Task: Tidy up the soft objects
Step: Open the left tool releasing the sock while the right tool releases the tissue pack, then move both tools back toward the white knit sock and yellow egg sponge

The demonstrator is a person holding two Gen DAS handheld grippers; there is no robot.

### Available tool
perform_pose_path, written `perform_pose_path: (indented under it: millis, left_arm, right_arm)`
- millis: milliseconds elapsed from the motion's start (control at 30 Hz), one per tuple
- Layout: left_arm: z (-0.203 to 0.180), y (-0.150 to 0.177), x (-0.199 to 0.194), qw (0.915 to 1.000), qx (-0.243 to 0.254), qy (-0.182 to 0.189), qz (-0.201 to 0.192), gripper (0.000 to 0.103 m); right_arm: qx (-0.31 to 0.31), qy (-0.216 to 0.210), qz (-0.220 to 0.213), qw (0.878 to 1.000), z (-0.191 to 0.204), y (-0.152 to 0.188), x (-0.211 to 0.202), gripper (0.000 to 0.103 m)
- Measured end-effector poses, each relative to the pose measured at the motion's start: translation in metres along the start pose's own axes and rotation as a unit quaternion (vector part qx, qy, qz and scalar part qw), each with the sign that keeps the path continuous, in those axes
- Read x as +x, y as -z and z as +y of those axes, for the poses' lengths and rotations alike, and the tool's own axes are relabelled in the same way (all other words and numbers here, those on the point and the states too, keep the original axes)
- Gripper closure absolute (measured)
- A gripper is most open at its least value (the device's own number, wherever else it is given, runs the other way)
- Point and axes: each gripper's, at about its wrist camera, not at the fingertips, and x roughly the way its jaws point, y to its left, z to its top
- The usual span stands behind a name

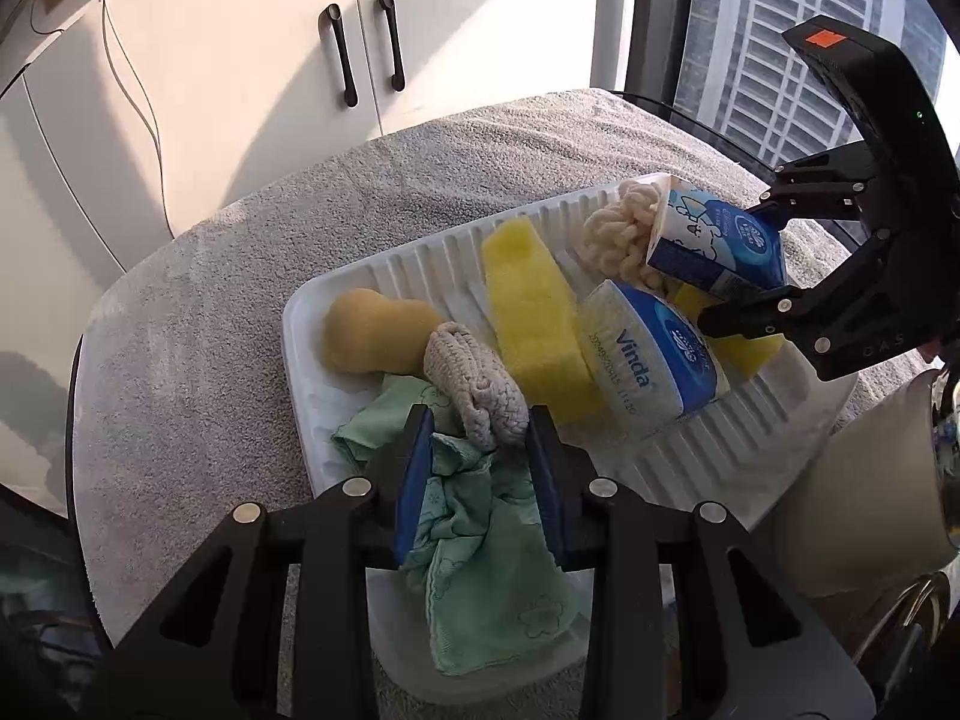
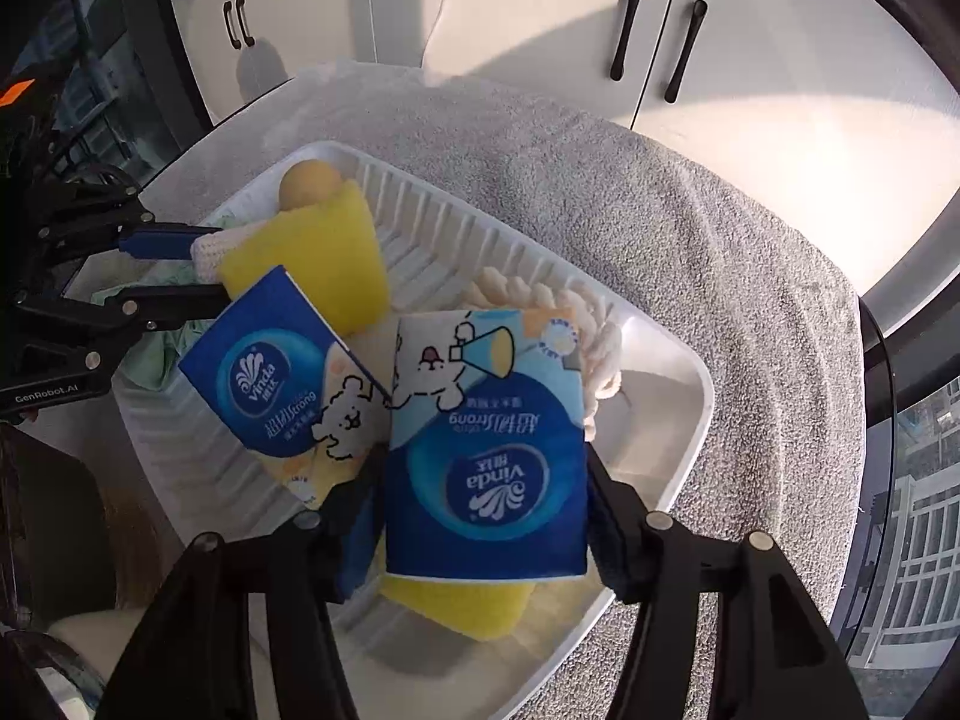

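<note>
A white ribbed tray (image 1: pixel 312 360) holds a tan sponge (image 1: pixel 372 330), a yellow sponge (image 1: pixel 534 312), a grey knitted piece (image 1: pixel 474 384), a cream rope knot (image 1: pixel 618 234) and a blue Vinda tissue pack (image 1: pixel 654 354). At the tray's near edge my left gripper (image 1: pixel 480 438) is shut on a green cloth (image 1: pixel 480 570). A second tissue pack (image 2: pixel 486 450) lies tilted on another yellow sponge (image 2: pixel 462 606) and the rope knot (image 2: pixel 600 330). It sits between the fingers of my right gripper (image 2: pixel 483 474), which stands open, with a thin gap at the left pad.
A grey towel (image 1: pixel 240 300) covers the table under the tray. White cupboard doors (image 1: pixel 270 60) stand behind, and a window (image 1: pixel 780 60) is at the right. A cream-coloured soft shape (image 1: pixel 858 480) sits at the right edge of the left wrist view.
</note>
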Motion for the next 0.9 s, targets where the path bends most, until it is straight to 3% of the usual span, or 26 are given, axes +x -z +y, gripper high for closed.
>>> perform_pose_path:
  millis: [100,333,633,700,767,900]
  left_arm:
    - [0.0,0.001,0.0,1.0,-0.002,-0.002,0.002,0.063]
    - [-0.003,0.002,-0.001,0.9999,-0.002,-0.01,0.002,0.056]
    - [0.007,-0.001,-0.012,0.9996,-0.019,-0.01,-0.018,0.026]
    - [0.011,-0.001,-0.017,0.9993,-0.024,-0.015,-0.024,0.008]
    - [0.015,-0.001,-0.022,0.9988,-0.033,-0.019,-0.032,0.0]
    - [0.021,-0.001,-0.031,0.9976,-0.046,-0.03,-0.043,0.0]
  right_arm:
    - [-0.001,0.001,0.0,1.0,0.002,0.0,0.0,0.037]
    - [0.003,0.003,-0.01,1.0,-0.001,0.003,-0.007,0.033]
    - [0.005,0.003,-0.024,1.0,-0.004,0.004,-0.02,0.026]
    - [0.005,0.005,-0.027,1.0,-0.005,0.005,-0.024,0.024]
    - [0.007,0.007,-0.032,0.999,-0.007,0.006,-0.028,0.02]
    - [0.02,0.006,-0.047,0.999,-0.014,0.007,-0.043,0.008]
